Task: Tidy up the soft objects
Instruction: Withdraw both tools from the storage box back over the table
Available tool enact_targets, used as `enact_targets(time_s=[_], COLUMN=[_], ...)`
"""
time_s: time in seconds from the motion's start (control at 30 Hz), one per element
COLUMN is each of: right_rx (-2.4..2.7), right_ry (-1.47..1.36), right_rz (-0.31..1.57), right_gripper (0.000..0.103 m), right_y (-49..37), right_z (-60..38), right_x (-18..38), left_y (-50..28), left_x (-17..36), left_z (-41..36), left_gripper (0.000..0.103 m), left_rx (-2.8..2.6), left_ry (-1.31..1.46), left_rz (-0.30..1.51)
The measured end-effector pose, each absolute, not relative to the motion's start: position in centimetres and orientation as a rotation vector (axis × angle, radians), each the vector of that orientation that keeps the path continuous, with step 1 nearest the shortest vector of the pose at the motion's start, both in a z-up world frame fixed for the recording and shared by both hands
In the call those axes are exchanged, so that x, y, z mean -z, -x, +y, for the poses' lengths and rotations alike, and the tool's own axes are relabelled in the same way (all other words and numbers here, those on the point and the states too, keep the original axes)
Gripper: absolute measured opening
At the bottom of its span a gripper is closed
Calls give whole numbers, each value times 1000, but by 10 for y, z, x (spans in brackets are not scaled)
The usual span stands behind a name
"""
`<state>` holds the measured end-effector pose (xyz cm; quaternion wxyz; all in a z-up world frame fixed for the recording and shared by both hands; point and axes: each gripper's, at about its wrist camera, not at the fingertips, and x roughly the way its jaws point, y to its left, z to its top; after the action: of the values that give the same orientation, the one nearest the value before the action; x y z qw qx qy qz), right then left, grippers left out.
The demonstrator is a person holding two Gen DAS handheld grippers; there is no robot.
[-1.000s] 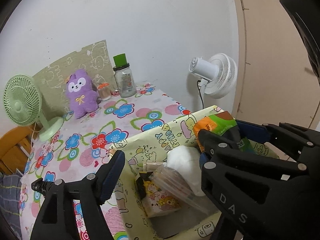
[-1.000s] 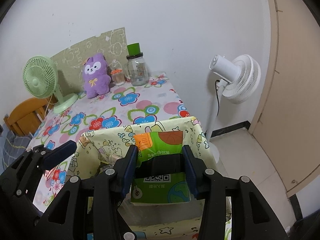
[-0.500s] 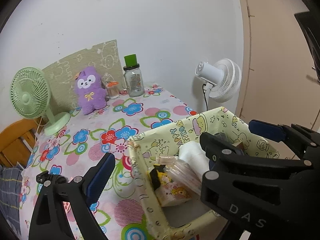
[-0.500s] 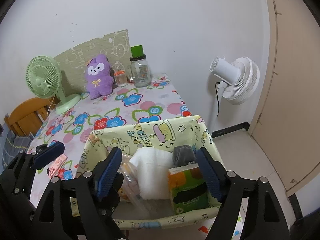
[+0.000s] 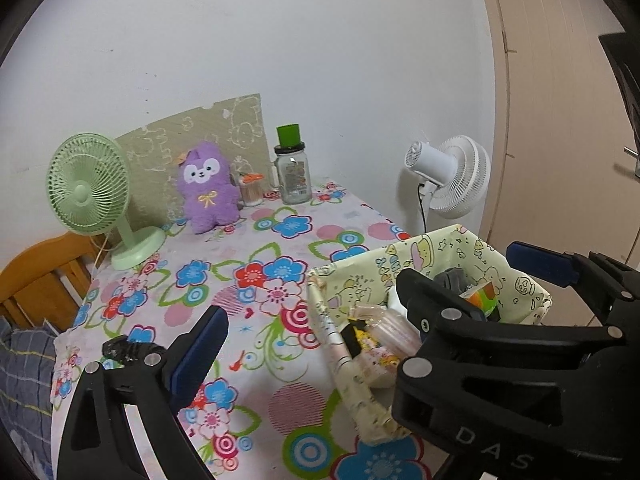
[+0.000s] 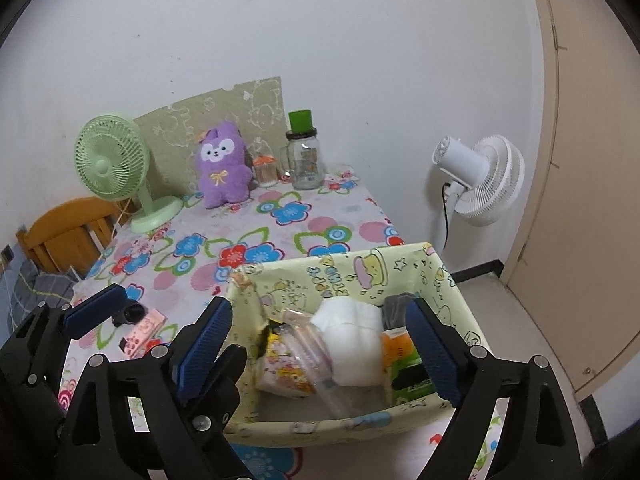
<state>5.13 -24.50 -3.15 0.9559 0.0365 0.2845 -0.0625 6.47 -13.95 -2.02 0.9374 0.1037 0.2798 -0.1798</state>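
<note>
A table covered by a floral tablecloth (image 6: 280, 220) stands against a white wall, with a door at the right.

Right gripper (image 6: 320, 344): jaws spread wide, holding nothing. The blue pads (image 6: 208, 344) sit above the near part of the fabric storage box (image 6: 340, 276), one pad beside its left wall and one over its right side.

Left gripper (image 6: 92, 312): in the left wrist view its jaws are wide open and empty, the left pad (image 5: 200, 356) over the tablecloth to the left of the box.

Box contents, left to right: a yellow cartoon pack (image 6: 284, 372), a clear plastic bag (image 6: 316, 356), a folded white soft item (image 6: 356, 344), a green and orange tissue pack (image 6: 404, 364) upright against the right wall, and a dark grey cloth (image 6: 394, 308) behind it.

On the tablecloth near the left gripper lie a pink case (image 6: 142, 332) and a small black object (image 6: 132, 314).

At the far edge stand a green desk fan (image 6: 116, 164), a purple plush toy (image 6: 222, 168), a small orange-lidded jar (image 6: 266, 172) and a glass jar with green lid (image 6: 304, 156). A white floor fan (image 6: 480, 176) stands beside the table.
</note>
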Motion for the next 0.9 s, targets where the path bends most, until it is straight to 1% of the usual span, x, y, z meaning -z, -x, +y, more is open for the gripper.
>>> enact_targets(time_s=[0.73, 0.9], right_rx=[85, 80], right_ry=[-15, -5], right_rz=[542, 532], right_gripper=[95, 97], right_y=[-41, -41], right_z=[-174, -160], right_x=[20, 20], left_y=[-50, -50], left_x=[11, 9], left_z=[-69, -55], left_gripper=[99, 100], left_rx=[295, 279], left_ry=[-168, -157], left_rz=[538, 537])
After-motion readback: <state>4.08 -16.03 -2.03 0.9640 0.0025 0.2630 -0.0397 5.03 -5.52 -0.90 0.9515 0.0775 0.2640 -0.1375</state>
